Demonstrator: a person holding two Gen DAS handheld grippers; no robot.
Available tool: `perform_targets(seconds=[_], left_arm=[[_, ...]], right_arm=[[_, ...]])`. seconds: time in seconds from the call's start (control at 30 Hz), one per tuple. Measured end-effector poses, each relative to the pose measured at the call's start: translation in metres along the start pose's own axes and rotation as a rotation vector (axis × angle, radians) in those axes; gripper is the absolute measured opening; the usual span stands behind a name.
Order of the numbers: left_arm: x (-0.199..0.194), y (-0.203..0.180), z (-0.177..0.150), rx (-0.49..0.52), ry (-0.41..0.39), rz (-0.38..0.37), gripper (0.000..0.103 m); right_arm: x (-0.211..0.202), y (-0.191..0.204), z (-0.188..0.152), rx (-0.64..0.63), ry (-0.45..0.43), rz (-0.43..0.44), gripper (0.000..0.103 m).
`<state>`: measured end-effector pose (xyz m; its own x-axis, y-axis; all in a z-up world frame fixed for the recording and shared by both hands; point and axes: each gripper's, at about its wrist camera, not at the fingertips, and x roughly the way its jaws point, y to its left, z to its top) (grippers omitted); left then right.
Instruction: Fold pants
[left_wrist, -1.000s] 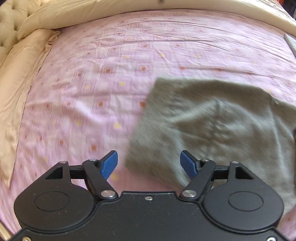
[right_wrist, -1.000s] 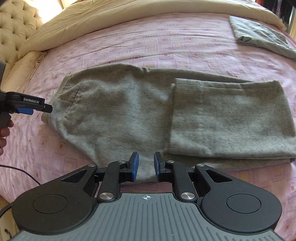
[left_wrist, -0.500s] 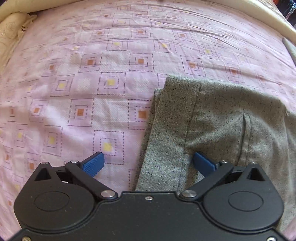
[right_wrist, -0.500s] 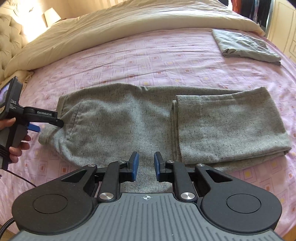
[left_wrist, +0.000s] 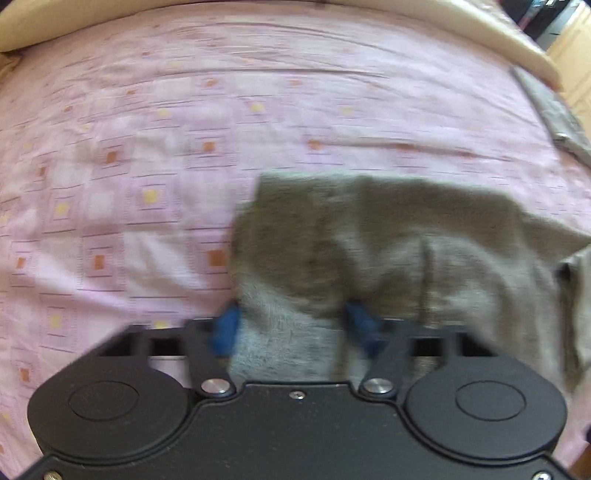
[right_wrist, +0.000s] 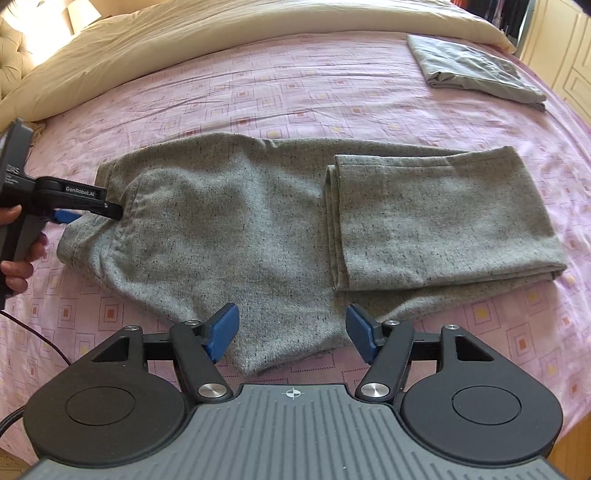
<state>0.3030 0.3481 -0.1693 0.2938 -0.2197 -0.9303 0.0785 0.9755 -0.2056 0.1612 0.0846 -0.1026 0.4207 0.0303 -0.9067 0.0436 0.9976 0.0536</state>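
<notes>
The grey pants (right_wrist: 258, 236) lie across the bed's near side, legs folded back. The left gripper (left_wrist: 291, 328), jaws just closing, pinches the waistband; the right gripper (right_wrist: 291, 328), just opening, hangs spread over the near hem, bare pink sheet (right_wrist: 295, 92) beyond

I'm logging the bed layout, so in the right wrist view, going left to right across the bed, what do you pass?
Left gripper at the waistband end of the grey pants → the folded-back legs → the folded grey cloth, farther back on the pink bedsheet.
</notes>
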Motion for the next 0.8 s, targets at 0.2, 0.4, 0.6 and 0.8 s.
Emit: perform_targets(seconds=[0.2,0.4,0.6,0.8], left_arm=[[-0.024,-0.004,-0.001,-0.044,-0.023,0.036,0.028],[-0.026,-0.005,-0.02,0.003,-0.062,0.033,0.027],[-0.004,-0.001,-0.015,0.001,-0.022,0.038,0.063],[0.006,-0.018,-0.007,0.074,0.015,0.027,0.062]], right_arm=[[0.0,-0.004,-0.001,0.014,-0.001,-0.002,0.062],[0.002,-0.007,-0.002,0.035,0.007,-0.004,0.062],[0.006,-0.005,0.002,0.026,0.001,-0.007,0.062],[0.02,-0.005,0.02,-0.018,0.017,-0.033,0.061]])
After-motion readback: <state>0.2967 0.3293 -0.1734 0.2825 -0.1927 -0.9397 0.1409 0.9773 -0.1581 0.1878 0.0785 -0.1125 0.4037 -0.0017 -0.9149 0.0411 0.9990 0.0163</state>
